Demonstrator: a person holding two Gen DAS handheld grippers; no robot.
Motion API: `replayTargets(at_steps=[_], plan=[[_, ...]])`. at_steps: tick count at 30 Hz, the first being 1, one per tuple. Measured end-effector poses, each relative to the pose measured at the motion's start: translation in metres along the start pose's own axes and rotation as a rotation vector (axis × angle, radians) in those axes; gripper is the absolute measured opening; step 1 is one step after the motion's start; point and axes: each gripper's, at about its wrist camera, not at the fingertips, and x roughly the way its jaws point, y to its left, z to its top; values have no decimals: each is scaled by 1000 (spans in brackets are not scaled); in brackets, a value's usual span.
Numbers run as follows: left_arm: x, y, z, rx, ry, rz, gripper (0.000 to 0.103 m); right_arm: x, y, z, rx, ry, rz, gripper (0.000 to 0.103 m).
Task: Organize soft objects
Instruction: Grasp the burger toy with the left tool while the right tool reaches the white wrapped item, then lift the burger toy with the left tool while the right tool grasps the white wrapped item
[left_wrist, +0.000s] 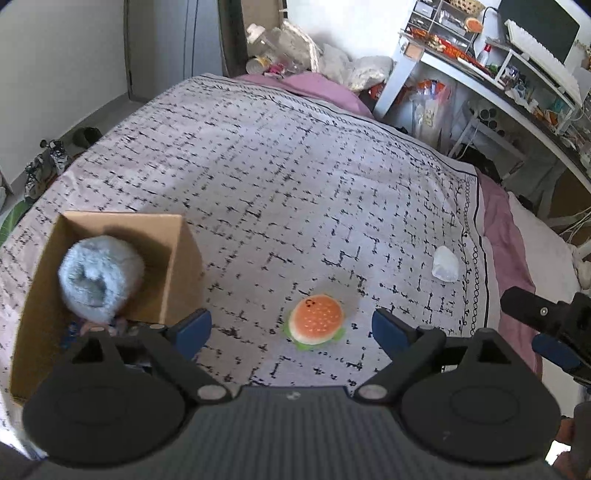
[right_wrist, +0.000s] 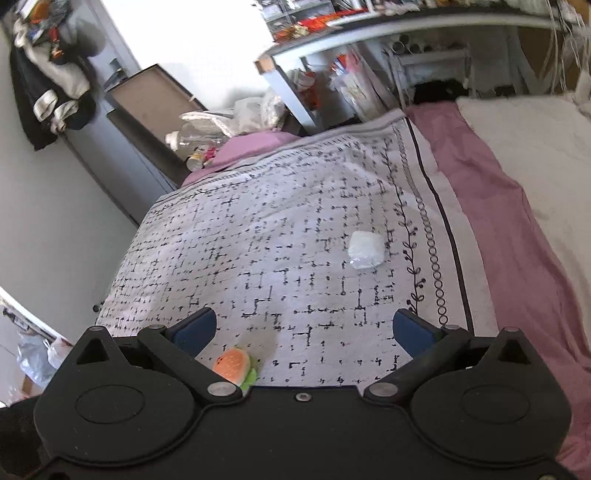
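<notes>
Bed (left_wrist: 295, 155) carries everything. Cardboard box (left_wrist: 177, 266) sits at its left, fluffy blue plush (left_wrist: 99, 273) already inside, so I read it as the drop bin. My left gripper (left_wrist: 291, 328) is spread wide, empty, lined up over the burger plush (left_wrist: 316, 323) beside the box. Right gripper (right_wrist: 304, 328) also released, facing the small white pouch (right_wrist: 365, 249) near the bed edge.

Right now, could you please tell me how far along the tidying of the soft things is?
Partly done. A fluffy blue plush already sits in the cardboard box. Nothing is in hand: the left hand-held gripper and right hand-held gripper are both open and empty. Left on the bedspread are the burger plush and a small white soft item.
</notes>
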Motion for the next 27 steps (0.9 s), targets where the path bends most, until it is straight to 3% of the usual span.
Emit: replayTargets(at_steps=[9, 18, 21, 22, 27], plan=[[49, -11, 2, -23, 57, -13, 90, 35, -12, 10, 4, 42, 14, 103], [103, -18, -1, -30, 125, 6, 88, 71, -27, 24, 19, 48, -37, 103], [119, -16, -6, -34, 143, 11, 66, 85, -31, 26, 27, 47, -52, 103], [125, -14, -7, -36, 160, 17, 53, 90, -32, 27, 25, 48, -60, 102], [135, -16, -4, -22, 163, 49, 46, 112, -36, 33, 19, 43, -91, 98]])
